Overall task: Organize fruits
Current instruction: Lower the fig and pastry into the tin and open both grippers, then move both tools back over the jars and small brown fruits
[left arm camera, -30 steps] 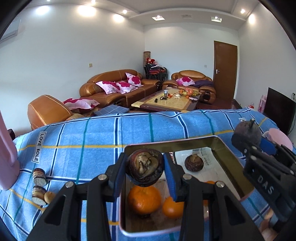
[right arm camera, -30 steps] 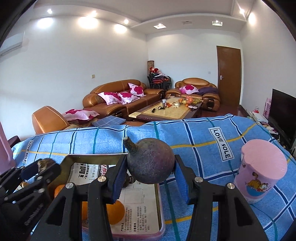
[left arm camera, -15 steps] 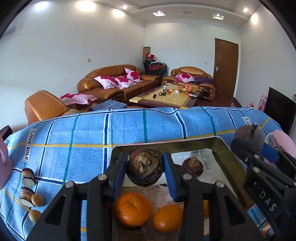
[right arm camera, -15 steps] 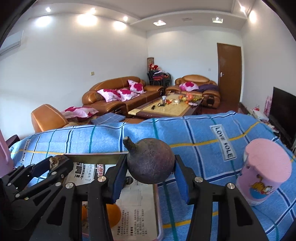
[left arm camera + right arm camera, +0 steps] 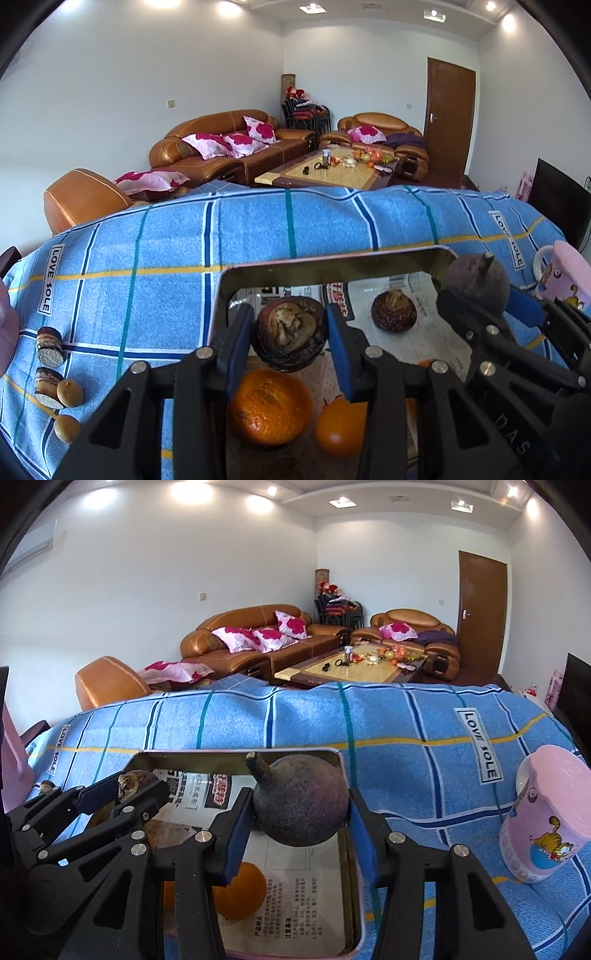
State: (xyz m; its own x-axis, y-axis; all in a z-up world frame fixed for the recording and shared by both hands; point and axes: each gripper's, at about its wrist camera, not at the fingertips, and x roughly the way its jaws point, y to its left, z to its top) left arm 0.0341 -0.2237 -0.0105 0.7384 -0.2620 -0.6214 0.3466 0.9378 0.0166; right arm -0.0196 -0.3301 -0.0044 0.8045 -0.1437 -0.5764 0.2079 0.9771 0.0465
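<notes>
1. The left gripper [image 5: 290, 339], at lower centre of the left wrist view, has its blue pads clamped on a dark mangosteen half [image 5: 290, 338], cut face toward the camera. It hangs above the tray [image 5: 332, 260], probably so the fruit can be set down inside, not dropped.

2. The right gripper [image 5: 301, 812], at lower centre of the right wrist view, grips a whole mangosteen [image 5: 301, 805] by its sides with the stem pointing to the upper left. It hovers over the tray's right half, near the rim. A side grip likely keeps the round fruit from rolling out.

3. The tray sits on the blue checked cloth [image 5: 147, 280] and is lined with newspaper [image 5: 291, 897], seemingly to protect its floor. In it lie an orange [image 5: 269, 406], a second orange [image 5: 341, 424] and another mangosteen half [image 5: 393, 312] toward the upper right.

4. At lower left of the left wrist view, small brown fruits [image 5: 68, 393] and cut pieces [image 5: 50, 341] lie outside the tray, apparently yet to be sorted.

5. A pink cup [image 5: 546, 819] stands at the right edge, well apart from the tray, out of both tools' way.
</notes>
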